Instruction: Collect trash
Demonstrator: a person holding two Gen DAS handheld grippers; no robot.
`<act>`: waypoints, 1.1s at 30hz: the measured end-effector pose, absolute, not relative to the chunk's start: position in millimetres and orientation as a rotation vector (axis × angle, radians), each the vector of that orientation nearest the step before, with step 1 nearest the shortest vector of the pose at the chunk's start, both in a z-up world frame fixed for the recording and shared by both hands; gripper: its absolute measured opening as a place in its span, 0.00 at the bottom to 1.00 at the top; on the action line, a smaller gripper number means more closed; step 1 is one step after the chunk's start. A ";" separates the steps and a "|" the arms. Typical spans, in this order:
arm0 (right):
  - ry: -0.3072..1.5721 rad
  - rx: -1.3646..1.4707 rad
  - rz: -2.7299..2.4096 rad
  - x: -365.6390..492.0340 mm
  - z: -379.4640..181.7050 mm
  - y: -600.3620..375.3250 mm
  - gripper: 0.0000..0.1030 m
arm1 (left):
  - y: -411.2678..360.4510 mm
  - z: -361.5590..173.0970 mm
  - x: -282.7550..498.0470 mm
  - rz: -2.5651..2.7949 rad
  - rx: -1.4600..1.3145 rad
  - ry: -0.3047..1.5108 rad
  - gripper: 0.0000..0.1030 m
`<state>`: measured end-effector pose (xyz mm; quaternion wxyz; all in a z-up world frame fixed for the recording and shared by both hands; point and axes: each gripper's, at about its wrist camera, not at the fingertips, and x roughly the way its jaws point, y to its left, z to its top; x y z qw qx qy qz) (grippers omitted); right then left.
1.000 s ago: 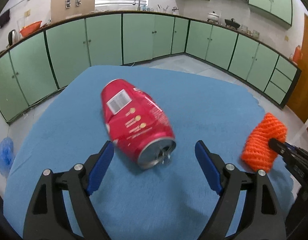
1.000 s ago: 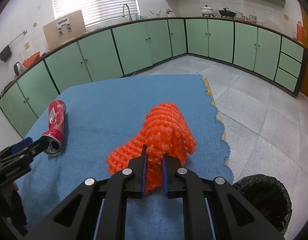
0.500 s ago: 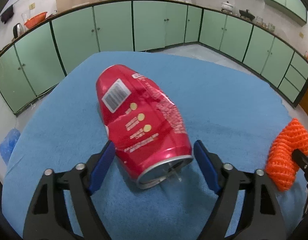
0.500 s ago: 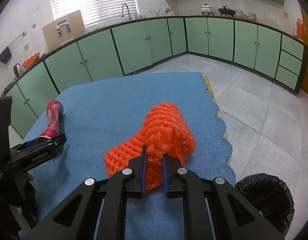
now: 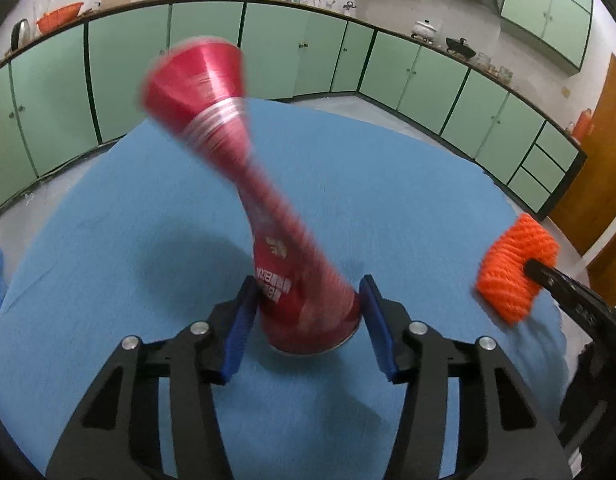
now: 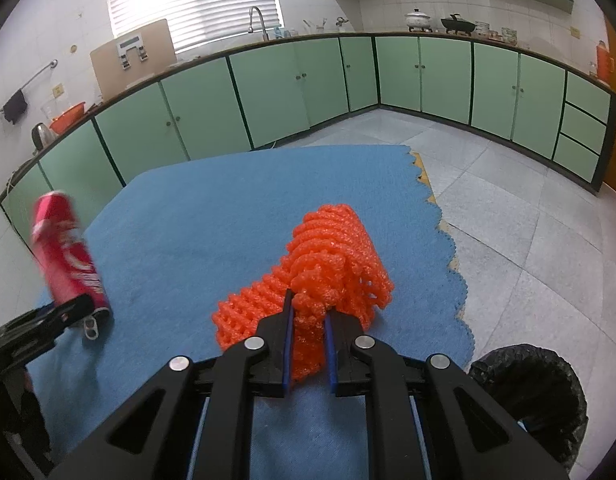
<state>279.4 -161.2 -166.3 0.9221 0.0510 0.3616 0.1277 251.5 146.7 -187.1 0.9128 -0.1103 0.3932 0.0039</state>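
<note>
Fingers of the left gripper now press both sides of the red can near its open end, where a second ago they stood wide apart with the can lying flat between them. The can has tipped up: its far end points up and away, blurred with motion, while its near rim sits at or just above the blue cloth; which of the two cannot be told. In the right wrist view the can leans at the left edge of the cloth, its pull tab hanging beside the left fingertip. Judged from this, the pick-up of the can has just happened, and what remains is carrying it to the bin.

The right gripper has not changed: its blue pads are drawn narrow on the near end of the orange foam net, whose far part appears to rest on the cloth near the right edge. So both pieces of trash are in hand, one per gripper.

The can is slim, dented and squeezed in at the waist, with white lettering on glossy red. The net is soft, open mesh, bunched where it is pinched.

Down to the right, off the table, stands the bin with a black bag, its mouth open. Farther off runs a row of green cabinets under a counter.
</note>
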 end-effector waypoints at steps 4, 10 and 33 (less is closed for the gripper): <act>0.743 0.103 0.267 276.6 -166.0 -161.1 0.13 | 154.8 -185.9 242.8 0.027 -0.250 0.810 0.55; 0.745 0.093 0.275 276.0 -164.4 -162.5 0.13 | 159.2 -182.5 246.2 0.028 -0.308 0.793 0.34; 0.753 0.092 0.268 277.4 -163.7 -161.0 0.13 | 150.0 -169.2 239.8 0.006 -0.270 0.767 0.58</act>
